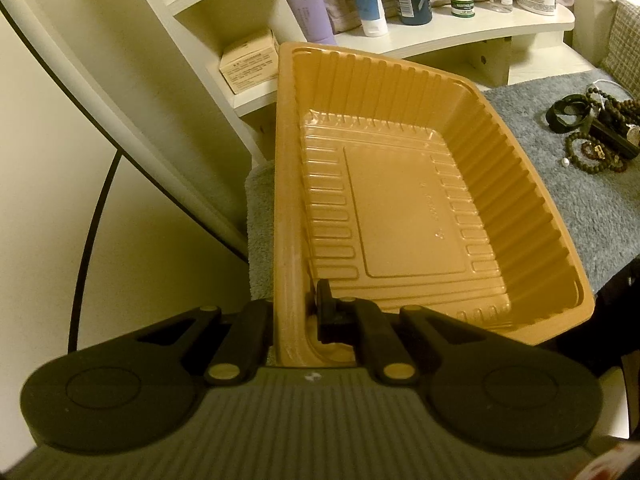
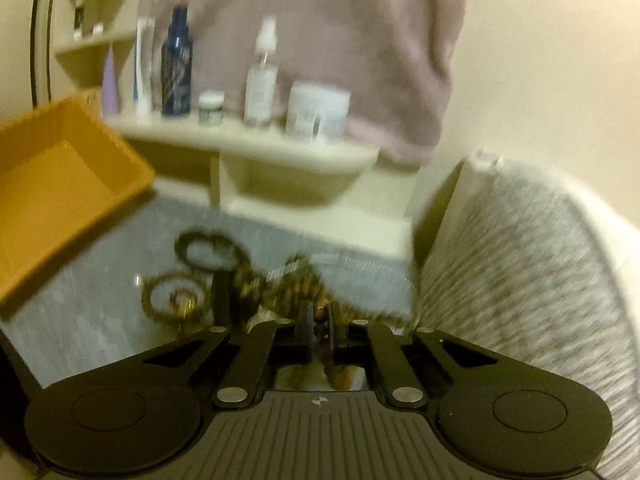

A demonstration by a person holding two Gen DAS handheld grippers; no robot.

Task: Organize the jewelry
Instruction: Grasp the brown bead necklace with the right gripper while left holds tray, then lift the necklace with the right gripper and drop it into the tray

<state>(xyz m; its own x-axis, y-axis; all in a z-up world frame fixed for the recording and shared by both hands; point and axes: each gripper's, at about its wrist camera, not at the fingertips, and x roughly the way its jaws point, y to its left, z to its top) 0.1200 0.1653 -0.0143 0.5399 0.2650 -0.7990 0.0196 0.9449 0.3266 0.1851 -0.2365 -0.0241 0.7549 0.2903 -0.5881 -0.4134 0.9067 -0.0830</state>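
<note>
A: Nearest the lens, the left gripper (image 1: 298, 320) has its fingers pinched tight on the near corner rim of the orange tray (image 1: 288, 184) — one finger outside the wall, one inside.

B: And the tray itself?

A: Thin moulded plastic, amber-orange, with ribbed walls and a flat raised panel in its floor. Nothing lies in it. It is tilted, its far edge up against the cream shelf unit (image 1: 460, 34), over the grey fleece mat (image 1: 568, 184).

B: Where is the jewelry?

A: To the right of the tray, on the mat, well apart from it: a heap of brown bead bracelets (image 1: 596, 152), a black strap loop (image 1: 568, 114), a watch face and one loose white pearl (image 1: 566, 163).

B: The other hand?

A: The right gripper (image 2: 320, 334) has its fingers drawn almost together, right of the tray (image 2: 60, 196) and over the heap. Brown beads (image 2: 320, 330) sit between the pads, and they look pinched, though the view is badly smeared. More of the strand (image 2: 304, 280) trails beyond the tips.

B: Anything else beside the tray?

A: Behind it, the shelf (image 2: 256, 140) carries a dark blue bottle (image 2: 176, 64), a clear spray bottle (image 2: 262, 76) and a white jar (image 2: 318, 112).
</note>
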